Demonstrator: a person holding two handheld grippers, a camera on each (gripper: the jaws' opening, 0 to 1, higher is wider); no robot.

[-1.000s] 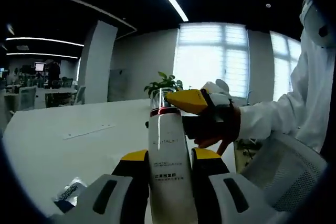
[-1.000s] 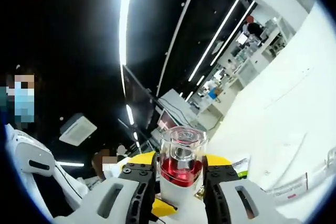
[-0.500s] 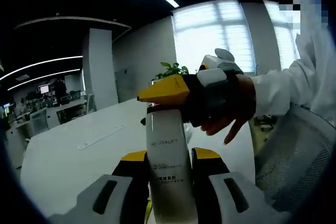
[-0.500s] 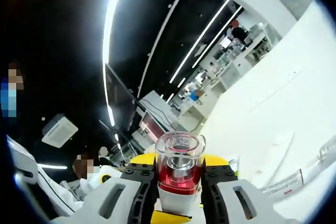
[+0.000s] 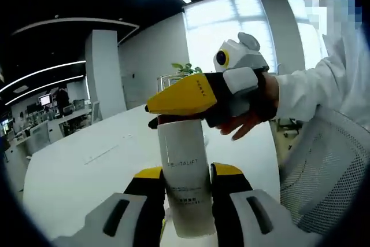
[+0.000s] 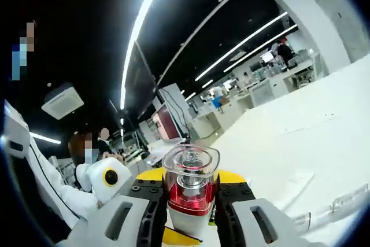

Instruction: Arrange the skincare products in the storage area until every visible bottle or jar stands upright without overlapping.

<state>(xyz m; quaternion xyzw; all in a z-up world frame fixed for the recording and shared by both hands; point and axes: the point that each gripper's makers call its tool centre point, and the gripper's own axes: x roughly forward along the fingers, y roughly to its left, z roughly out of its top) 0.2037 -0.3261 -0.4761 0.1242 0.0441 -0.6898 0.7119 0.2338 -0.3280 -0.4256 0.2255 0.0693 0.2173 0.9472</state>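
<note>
The white bottle (image 5: pixel 185 183) is up off the white table (image 5: pixel 87 172), standing upright between the jaws of the left gripper (image 5: pixel 184 184), which are clamped on its lower body. The right gripper (image 5: pixel 173 99) comes in from the side and is closed on the top end, pinching the red collar under the clear cap (image 6: pixel 191 169).

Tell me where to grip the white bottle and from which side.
Grip the white bottle on its straight lower body, jaws closing from both sides, as the left gripper does. The right gripper pinches its red collar under the clear cap, a narrower hold.
</note>
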